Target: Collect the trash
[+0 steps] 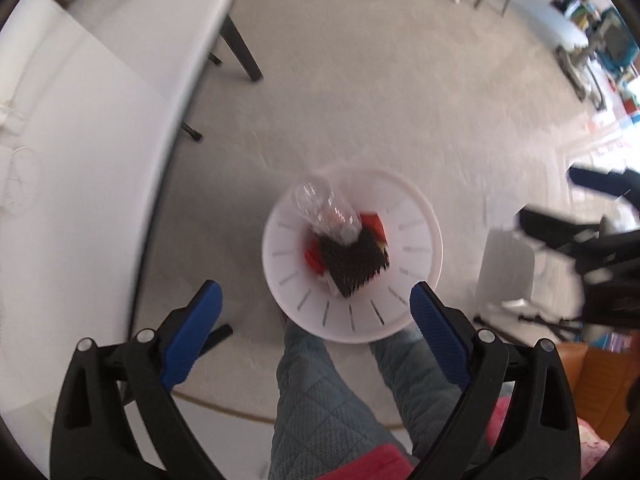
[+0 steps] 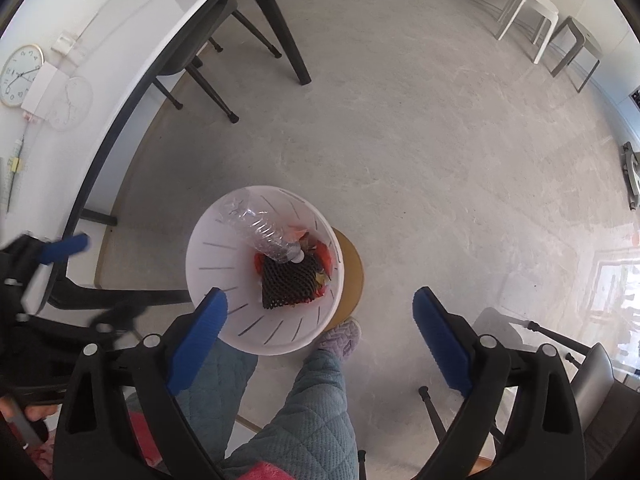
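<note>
A white slotted trash bin [image 1: 416, 264] stands on the floor below both grippers; it also shows in the right wrist view [image 2: 208, 264]. Inside lie a clear crushed plastic bottle [image 1: 320, 212] [image 2: 264, 232], a black foam net [image 1: 354, 260] [image 2: 290, 280] and red and orange wrappers [image 1: 314, 260] [image 2: 326, 258]. My left gripper [image 1: 316, 304] is open and empty, high above the bin. My right gripper [image 2: 320, 312] is open and empty above the bin's right rim. The right gripper also shows blurred at the left wrist view's right edge [image 1: 560, 204], and the left gripper at the right wrist view's left edge [image 2: 64, 250].
A white table [image 2: 120, 40] with black legs fills the left; a clock [image 2: 20, 76] and papers lie on it. A dark chair [image 2: 200, 64] sits under it. The person's quilted legs [image 2: 316, 412] and slipper [image 2: 340, 338] stand by the bin. White stools [image 2: 536, 12] stand far right.
</note>
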Demonstrator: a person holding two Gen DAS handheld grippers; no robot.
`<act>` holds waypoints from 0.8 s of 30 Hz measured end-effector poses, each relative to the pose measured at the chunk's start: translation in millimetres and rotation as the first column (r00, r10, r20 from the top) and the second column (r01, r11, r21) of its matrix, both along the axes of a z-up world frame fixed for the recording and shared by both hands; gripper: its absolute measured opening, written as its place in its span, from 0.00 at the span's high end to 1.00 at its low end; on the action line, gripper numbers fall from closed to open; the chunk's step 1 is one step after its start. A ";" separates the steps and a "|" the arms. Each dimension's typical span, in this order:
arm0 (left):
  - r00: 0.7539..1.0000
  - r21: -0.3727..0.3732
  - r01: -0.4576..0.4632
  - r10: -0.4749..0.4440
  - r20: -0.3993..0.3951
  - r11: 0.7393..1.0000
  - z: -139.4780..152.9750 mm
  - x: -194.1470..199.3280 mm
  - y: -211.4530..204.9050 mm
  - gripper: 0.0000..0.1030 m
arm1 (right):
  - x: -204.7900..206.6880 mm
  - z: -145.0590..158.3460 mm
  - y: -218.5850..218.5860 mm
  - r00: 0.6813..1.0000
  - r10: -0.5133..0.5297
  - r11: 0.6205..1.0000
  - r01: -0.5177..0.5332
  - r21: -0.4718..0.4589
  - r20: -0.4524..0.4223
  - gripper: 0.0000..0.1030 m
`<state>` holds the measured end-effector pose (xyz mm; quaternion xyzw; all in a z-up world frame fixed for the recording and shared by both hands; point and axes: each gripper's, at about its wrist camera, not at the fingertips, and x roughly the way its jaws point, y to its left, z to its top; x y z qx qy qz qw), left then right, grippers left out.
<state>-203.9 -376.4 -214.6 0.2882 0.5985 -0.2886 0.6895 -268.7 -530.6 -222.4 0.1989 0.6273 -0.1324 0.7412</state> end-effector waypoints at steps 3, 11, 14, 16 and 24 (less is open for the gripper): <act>0.996 -0.044 -0.035 0.039 0.084 0.998 34.3 5.8 8.5 0.12 | 7.7 0.5 12.3 0.999 0.039 0.999 -0.039 -0.005 0.003 0.09; 0.922 -0.212 -0.189 0.248 0.297 0.959 150.3 32.7 45.8 0.09 | 44.4 105.2 48.1 0.961 0.158 0.983 -0.131 -0.130 0.227 0.09; 0.859 -0.294 -0.226 0.332 0.389 0.929 201.7 46.0 61.4 0.08 | 59.6 170.7 59.9 0.912 0.206 0.971 -0.146 -0.188 0.355 0.03; 0.819 -0.347 -0.242 0.383 0.428 0.906 234.4 54.2 71.3 0.08 | 67.1 210.9 69.9 0.873 0.246 0.957 -0.150 -0.247 0.422 0.03; 0.630 -0.522 -0.245 0.543 0.554 0.817 359.8 71.7 118.0 0.08 | 85.2 355.6 105.6 0.654 0.378 0.909 -0.129 -0.396 0.655 0.02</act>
